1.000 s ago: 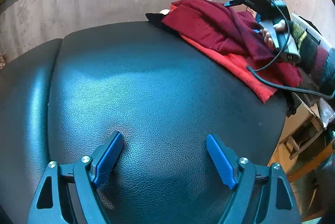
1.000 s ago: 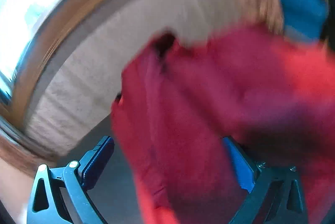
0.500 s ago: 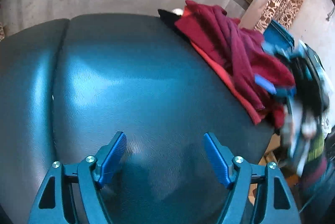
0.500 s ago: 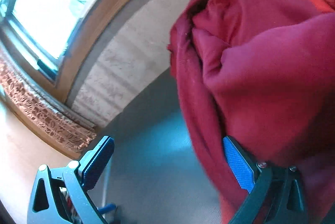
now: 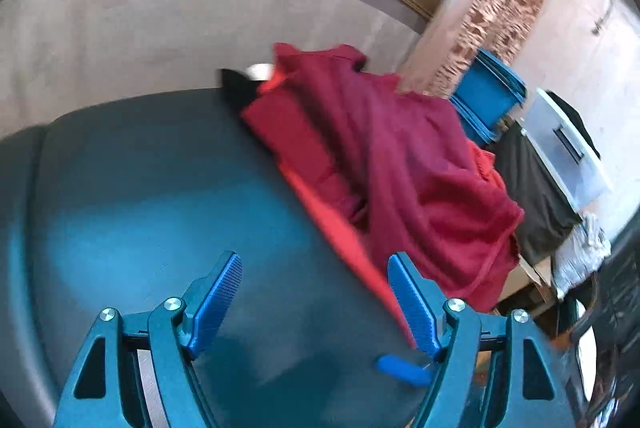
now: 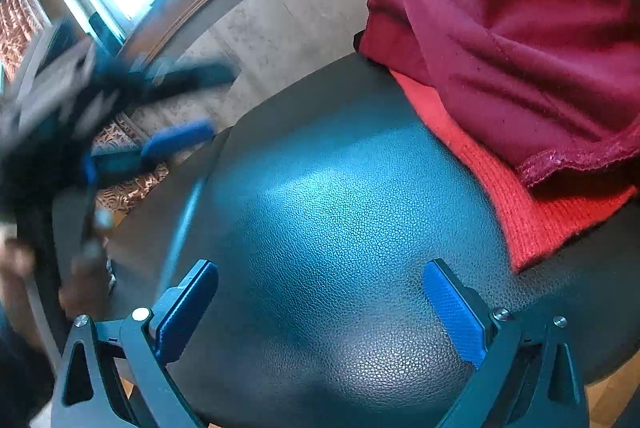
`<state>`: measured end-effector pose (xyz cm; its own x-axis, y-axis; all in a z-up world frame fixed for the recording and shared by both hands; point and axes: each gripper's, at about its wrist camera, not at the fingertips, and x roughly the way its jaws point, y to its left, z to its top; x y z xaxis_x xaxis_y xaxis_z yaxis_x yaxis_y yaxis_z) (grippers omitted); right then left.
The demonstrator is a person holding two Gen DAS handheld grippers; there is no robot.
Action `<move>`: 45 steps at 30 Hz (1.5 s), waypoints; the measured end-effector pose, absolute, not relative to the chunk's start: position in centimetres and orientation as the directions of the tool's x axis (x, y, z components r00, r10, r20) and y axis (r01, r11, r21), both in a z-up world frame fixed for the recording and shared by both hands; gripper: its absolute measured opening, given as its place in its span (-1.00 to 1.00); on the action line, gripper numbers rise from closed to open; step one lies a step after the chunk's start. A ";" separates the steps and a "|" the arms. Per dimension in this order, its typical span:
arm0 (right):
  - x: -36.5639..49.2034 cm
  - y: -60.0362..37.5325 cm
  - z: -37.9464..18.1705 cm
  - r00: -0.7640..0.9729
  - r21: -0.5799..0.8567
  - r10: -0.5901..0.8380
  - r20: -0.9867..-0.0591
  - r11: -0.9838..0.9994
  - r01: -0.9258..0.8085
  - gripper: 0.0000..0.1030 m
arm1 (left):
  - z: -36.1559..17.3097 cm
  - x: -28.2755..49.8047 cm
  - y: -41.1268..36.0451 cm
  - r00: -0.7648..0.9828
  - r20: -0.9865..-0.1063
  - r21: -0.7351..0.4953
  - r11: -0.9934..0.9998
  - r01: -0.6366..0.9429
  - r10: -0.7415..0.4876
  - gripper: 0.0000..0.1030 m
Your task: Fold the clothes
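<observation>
Over the dark cushion (image 5: 160, 195), in the left wrist view, the left gripper (image 5: 316, 292) hovers tilted, jaws wide with nothing between them. The clothes pile (image 5: 404, 163) lies ahead and right of the jaws, its lower edge just beside the right finger. Half a second ago the pile sat farther up and the other gripper was blurred at the right edge; that gripper has gone from there, and only a blue tip shows below the right finger. The maroon garment is soft and creased, draped over an orange-red knit (image 5: 336, 228). A blue bin (image 5: 488, 95) stands beyond the pile.

In the right wrist view, the right gripper (image 6: 320, 308) is low over the cushion's pebbled, shiny, leather-like surface, jaws wide and empty. Half a second ago the maroon cloth pressed against its right finger; now the pile rests apart, ahead and right. Its ribbed orange-red layer juts out beneath the hemmed maroon one. The left gripper shows blurred, far left.
</observation>
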<state>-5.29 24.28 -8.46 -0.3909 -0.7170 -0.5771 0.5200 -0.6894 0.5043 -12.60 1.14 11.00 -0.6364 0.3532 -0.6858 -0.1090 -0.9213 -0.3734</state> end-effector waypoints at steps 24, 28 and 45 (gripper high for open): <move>-1.8 27.1 -10.2 -0.493 0.408 -0.750 -0.440 -0.657 0.634 1.00 | 8.2 -25.3 9.5 -0.500 -0.773 -0.413 -0.908 -0.069 0.390 -0.74; -1.6 28.0 -10.3 -0.496 0.403 -0.747 -0.442 -0.659 0.635 1.00 | 9.9 -22.0 5.5 -0.574 -0.713 -0.479 -0.877 -0.021 0.403 -0.75; 0.2 29.3 -8.0 -0.434 0.490 -0.712 -0.552 -0.698 0.522 1.00 | 4.9 -0.7 -13.4 -0.630 -0.749 -0.507 -0.790 0.345 0.205 -0.77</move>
